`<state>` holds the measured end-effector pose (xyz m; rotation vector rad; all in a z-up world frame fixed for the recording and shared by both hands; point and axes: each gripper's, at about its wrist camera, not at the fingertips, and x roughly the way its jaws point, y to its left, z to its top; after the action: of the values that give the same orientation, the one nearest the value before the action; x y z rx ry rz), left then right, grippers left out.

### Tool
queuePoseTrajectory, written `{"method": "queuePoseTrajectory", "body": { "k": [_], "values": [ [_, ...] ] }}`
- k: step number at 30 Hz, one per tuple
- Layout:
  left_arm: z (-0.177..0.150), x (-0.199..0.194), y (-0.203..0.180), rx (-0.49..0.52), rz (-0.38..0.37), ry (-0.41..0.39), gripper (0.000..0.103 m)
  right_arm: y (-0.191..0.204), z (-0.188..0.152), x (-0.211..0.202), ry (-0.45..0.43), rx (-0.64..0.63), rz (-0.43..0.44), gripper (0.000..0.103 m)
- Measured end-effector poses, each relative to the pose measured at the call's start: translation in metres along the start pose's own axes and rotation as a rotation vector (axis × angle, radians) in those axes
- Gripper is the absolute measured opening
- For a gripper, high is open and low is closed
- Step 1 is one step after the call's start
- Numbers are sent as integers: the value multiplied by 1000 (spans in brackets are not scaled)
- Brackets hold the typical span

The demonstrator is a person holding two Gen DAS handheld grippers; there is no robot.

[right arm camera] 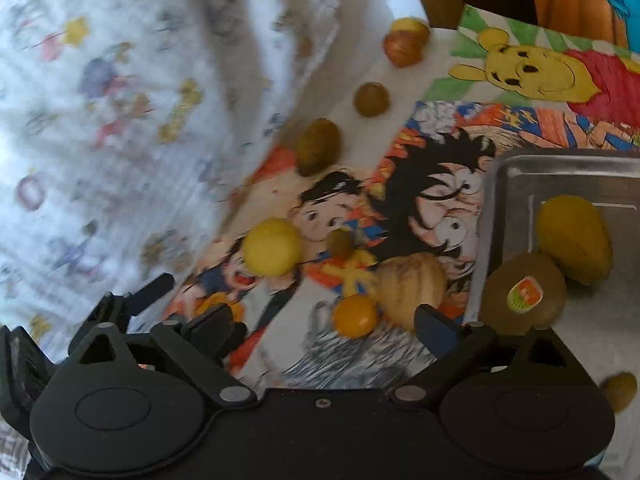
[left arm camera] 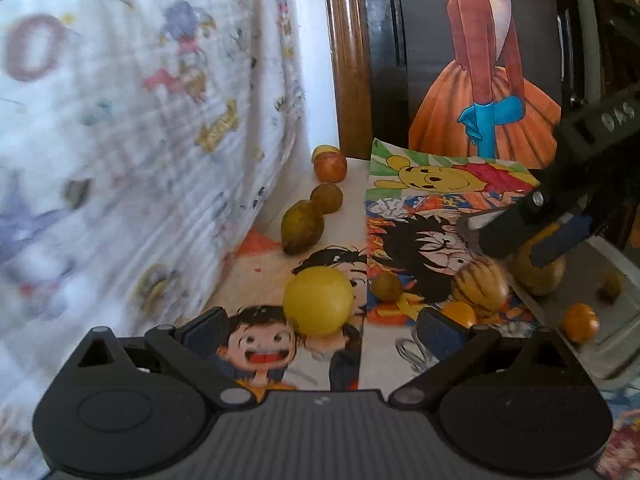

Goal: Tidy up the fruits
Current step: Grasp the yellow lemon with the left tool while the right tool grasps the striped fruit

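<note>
Both tools gape wide and empty. The left tool (left arm camera: 320, 334) points straight at the yellow ball-shaped fruit (left arm camera: 318, 300), dead ahead between its fingers, mid-desk on the cartoon sheets. The right tool (right arm camera: 324, 330) sits by the metal tray (right arm camera: 560, 166), the small orange fruit (right arm camera: 355, 316) just before it. That yellow one looks the left's to take.

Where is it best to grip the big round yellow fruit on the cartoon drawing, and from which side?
Grip the yellow fruit across its widest middle, coming from the near side with the left hand-held gripper, whose fingers already stand open on both sides of it. It is smooth and round, so a hold off centre would probably slip.
</note>
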<state>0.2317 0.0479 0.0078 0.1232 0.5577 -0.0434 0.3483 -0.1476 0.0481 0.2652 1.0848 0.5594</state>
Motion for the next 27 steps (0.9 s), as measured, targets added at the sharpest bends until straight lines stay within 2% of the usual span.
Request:
{"method": "queuePoseTrajectory", "body": {
  "k": [6, 14, 18, 22, 27],
  "values": [
    [3, 40, 7, 6, -15, 16, 102, -28, 14, 24, 14, -16, 9, 86],
    [2, 71, 11, -19, -25, 57, 94, -34, 21, 38, 6, -93, -6, 79],
    [4, 82, 9, -27, -22, 78, 84, -37, 20, 44, 5, -139, -48, 70],
    [3, 88, 11, -55, -23, 97, 72, -37, 18, 46, 3, -177, -65, 67],
    [2, 91, 13, -81, -23, 106, 65, -35, 14, 46, 17, -240, -66, 64]
  ]
}}
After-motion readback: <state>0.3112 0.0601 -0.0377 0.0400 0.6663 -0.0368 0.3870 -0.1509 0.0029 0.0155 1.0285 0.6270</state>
